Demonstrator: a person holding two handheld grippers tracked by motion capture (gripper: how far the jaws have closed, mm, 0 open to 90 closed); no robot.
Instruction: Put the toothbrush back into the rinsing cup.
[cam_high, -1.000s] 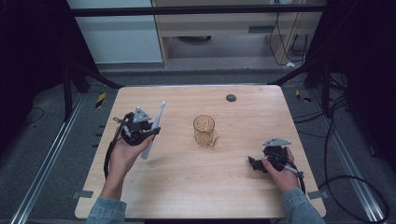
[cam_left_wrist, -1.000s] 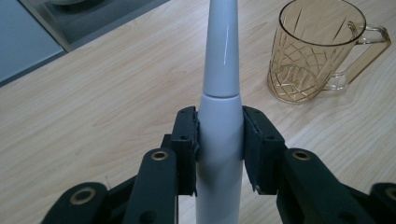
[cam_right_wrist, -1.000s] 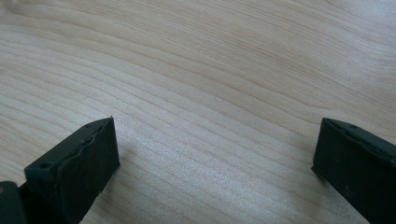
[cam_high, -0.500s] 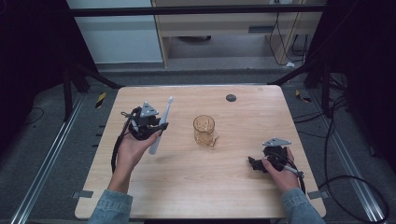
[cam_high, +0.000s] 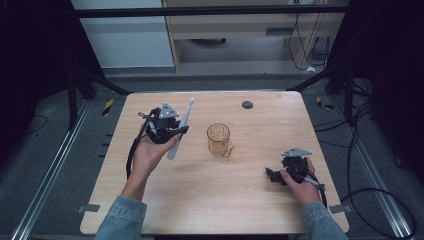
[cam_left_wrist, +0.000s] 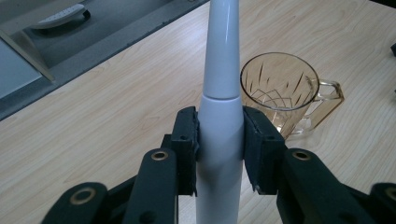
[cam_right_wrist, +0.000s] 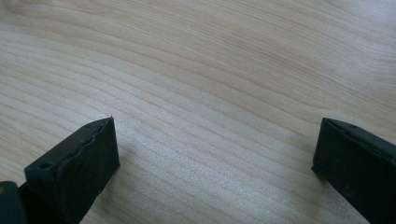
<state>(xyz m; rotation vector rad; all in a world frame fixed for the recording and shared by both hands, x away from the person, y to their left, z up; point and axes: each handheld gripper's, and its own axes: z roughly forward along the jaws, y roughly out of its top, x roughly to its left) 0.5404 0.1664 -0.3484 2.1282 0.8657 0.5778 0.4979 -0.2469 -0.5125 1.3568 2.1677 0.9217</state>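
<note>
A white electric toothbrush (cam_high: 181, 127) is clamped at its handle between the pads of my left gripper (cam_high: 176, 132), lifted over the left half of the table. In the left gripper view the toothbrush (cam_left_wrist: 220, 112) runs up between the two pads, its neck pointing toward an amber glass mug (cam_left_wrist: 280, 93). The mug (cam_high: 219, 139) stands upright near the table's middle, handle toward the right, a short way right of the toothbrush. My right gripper (cam_high: 272, 175) rests low on the right front of the table, and in the right gripper view its gripper (cam_right_wrist: 215, 154) is open over bare wood.
A small dark round disc (cam_high: 247, 104) lies near the far edge of the wooden table (cam_high: 230, 200). Beyond the table are metal frame bars, cabinets and cables on the floor.
My left hand has carried the toothbrush rightward and a little up, closer to the mug. The right hand and the mug have stayed put.
</note>
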